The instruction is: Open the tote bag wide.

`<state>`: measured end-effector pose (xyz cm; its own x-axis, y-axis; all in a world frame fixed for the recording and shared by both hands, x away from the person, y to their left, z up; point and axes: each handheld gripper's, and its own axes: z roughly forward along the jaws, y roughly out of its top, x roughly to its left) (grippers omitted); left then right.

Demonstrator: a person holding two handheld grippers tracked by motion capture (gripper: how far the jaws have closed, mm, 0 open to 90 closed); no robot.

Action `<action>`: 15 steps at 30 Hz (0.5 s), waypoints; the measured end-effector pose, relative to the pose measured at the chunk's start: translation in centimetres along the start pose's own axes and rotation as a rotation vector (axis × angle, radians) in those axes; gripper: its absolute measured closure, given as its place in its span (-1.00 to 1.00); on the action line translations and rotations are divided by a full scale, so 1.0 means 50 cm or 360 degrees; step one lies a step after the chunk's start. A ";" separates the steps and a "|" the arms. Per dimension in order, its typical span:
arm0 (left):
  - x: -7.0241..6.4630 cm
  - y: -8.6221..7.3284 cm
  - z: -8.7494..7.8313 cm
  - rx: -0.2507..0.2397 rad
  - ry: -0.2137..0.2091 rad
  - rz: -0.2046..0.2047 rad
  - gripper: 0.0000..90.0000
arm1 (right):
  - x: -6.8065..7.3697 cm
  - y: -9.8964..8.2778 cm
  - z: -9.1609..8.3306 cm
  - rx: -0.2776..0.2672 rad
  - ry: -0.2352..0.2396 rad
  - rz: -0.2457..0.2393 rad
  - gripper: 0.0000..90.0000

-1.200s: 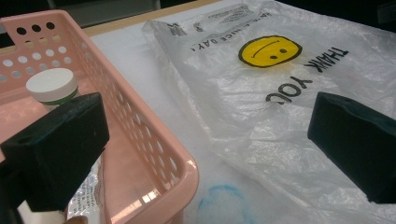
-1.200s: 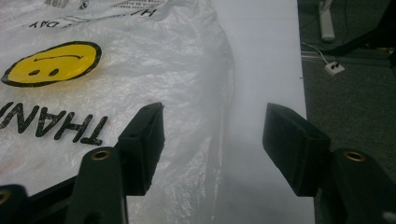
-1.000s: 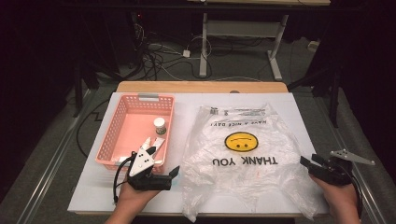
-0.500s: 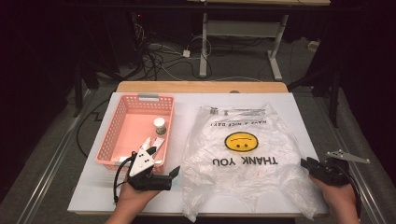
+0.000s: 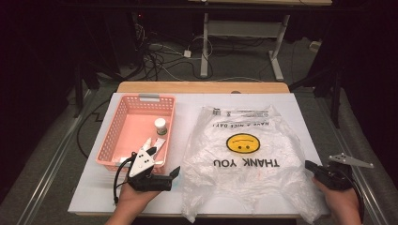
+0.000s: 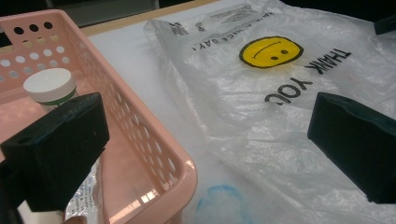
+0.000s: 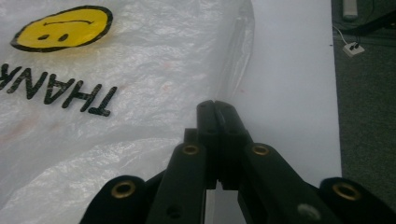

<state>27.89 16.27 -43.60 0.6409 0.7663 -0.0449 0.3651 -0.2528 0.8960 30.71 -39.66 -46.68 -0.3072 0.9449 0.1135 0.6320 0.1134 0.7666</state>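
**A:** Where was the bag (image 5: pixel 244 154), and how did you expect it to handle?

**B:** It lay flat across the right half of the tabletop (image 5: pixel 183 105), printed side up, with its handles towards the near edge. I judged it nearly weightless, limp and slick. It was thin film that would slide on the white top, cling to itself and stretch or tear if yanked. I'd have taken it by a handle loop or by one layer at the mouth, not by the flat middle, where both layers would come up together.

**A:** And your jaws?

**B:** My right gripper (image 7: pixel 215 109) sat at the bag's right edge, near the tabletop's near right corner. Its jaws had just been closing and stood pad against pad. I couldn't tell whether any film was caught between them. My left gripper (image 6: pixel 208 140) stood wide open and held nothing, at the near right corner of the basket (image 5: pixel 141 99).

**A:** What did one view give you that another didn't?

**B:** The high view showed the whole bag, both hands and the jar (image 5: pixel 160 125) upright in the basket. The left gripper view showed the basket's holed wall up close, a foil packet (image 6: pixel 86 196) inside it, and the bag's crinkled left edge. The right gripper view showed the closed tips against the bag's folded edge seam.
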 end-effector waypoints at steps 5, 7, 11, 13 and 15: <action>0.004 0.001 -0.005 -0.0009 0.0005 -0.0014 -1.00 | 0.025 -0.005 -0.019 -0.0023 0.0016 -0.0027 1.00; 0.004 0.001 -0.006 -0.0012 0.0003 -0.0018 -1.00 | 0.030 -0.006 -0.022 -0.0032 0.0018 -0.0033 1.00; 0.003 0.002 -0.007 -0.0019 0.0006 -0.0019 -1.00 | 0.058 -0.015 -0.040 -0.0048 0.0036 -0.0074 1.00; 0.004 0.002 -0.008 -0.0015 0.0007 -0.0016 -1.00 | 0.067 -0.024 -0.048 -0.0044 0.0041 -0.0092 1.00; 0.005 0.001 -0.008 -0.0012 0.0008 -0.0020 -1.00 | 0.076 -0.036 -0.058 -0.0034 0.0051 -0.0106 1.00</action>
<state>27.81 16.66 -43.38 0.6328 0.7724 -0.0540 0.3682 -0.2388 0.8986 26.36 -37.15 -45.81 -0.3706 0.9252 0.0817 0.5944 0.1686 0.7863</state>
